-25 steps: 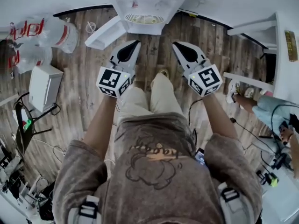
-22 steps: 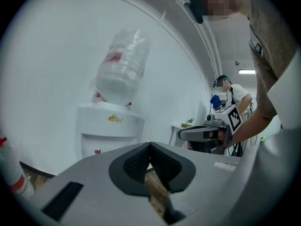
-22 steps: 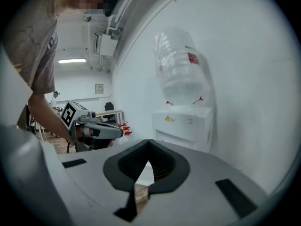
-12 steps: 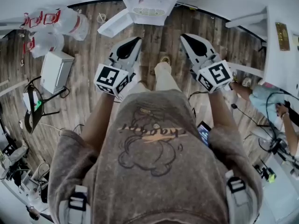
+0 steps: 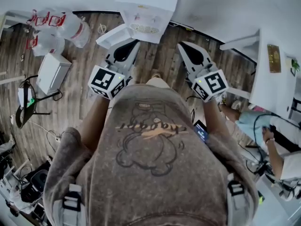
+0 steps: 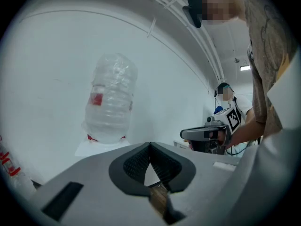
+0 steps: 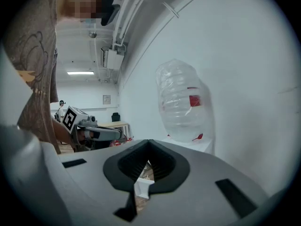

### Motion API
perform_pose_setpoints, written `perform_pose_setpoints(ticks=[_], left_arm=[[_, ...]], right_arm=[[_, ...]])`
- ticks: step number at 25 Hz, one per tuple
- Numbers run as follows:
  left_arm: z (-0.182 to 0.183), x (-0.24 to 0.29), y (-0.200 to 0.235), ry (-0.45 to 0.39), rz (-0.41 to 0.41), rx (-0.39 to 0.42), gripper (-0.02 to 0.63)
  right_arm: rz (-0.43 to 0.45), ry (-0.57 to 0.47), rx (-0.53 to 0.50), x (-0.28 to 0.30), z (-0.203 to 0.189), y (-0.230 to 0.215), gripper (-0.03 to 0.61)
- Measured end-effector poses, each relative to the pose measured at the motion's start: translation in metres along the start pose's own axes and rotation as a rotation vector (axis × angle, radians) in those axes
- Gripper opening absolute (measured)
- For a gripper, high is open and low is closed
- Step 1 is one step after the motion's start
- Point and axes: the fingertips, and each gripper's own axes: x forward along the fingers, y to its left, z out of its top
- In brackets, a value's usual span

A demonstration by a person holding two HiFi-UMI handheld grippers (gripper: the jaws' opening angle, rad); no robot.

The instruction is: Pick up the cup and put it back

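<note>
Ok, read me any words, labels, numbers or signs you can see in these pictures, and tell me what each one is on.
No text reads clearly enough to quote.
Shirt lettering: one line, upside down, too blurred.
Water bottle: red label, blurred.
Floor bottles: red print, too small.
Wall sign: too small.

grey left gripper (image 5: pixel 134 43), brown plank floor (image 5: pixel 80 95)

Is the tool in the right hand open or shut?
Shut. In the right gripper view the right tool has its jaws meeting at the tips, with nothing between them.
</note>
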Motion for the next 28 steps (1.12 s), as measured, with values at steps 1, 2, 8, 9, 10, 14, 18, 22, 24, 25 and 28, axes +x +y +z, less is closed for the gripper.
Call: perform_pose_setpoints(ticks=[1,2,8,9,10,14,18,22,24,25,28], left_arm=[[0.003,0.004,-0.001,-0.002,0.003,0.002,0.002],[0.005,0.005,-0.002,-0.004,0.007,0.002,0.003],[0.012,0.019,-0.001,-0.01,0.015,-0.025,0.003],[0.013,0.022,0.0,-0.009,0.012,-0.028,0.003],[0.015,0.025,0.001,-0.009,0.01,-0.03,0.003],[0.024,0.032,0.007,-0.012,-0.007,-0.017,0.003],[0.023,0.034,0.012,-0.009,-0.016,-0.01,0.002],[0.022,0.038,0.02,-0.024,-0.015,0.004,0.003],[0.019,0.037,0.026,-0.034,-0.003,0.001,0.003],[0.017,0.037,0.03,-0.039,0.006,-0.003,0.003],[0.011,0.039,0.041,-0.052,0.035,-0.015,0.003]], right_arm=[[0.003,-0.002,0.0,-0.001,0.001,-0.006,0.005],[0.005,-0.004,0.002,-0.002,0.002,-0.01,0.005],[0.012,0.015,0.0,-0.004,0.003,-0.023,0.005],[0.007,0.016,0.004,-0.004,0.004,-0.024,0.005],[-0.001,0.014,0.011,-0.003,0.005,-0.025,0.005],[-0.054,-0.007,0.023,0.004,0.009,-0.03,0.005],[-0.15,-0.033,0.053,0.005,0.008,-0.039,0.005],[-0.238,-0.078,0.061,0.006,0.004,-0.05,0.005],[-0.255,-0.095,0.04,0.008,0.001,-0.049,0.005],[-0.258,-0.094,0.037,0.009,-0.002,-0.049,0.005],[-0.268,-0.085,0.055,0.009,-0.008,-0.055,0.005]])
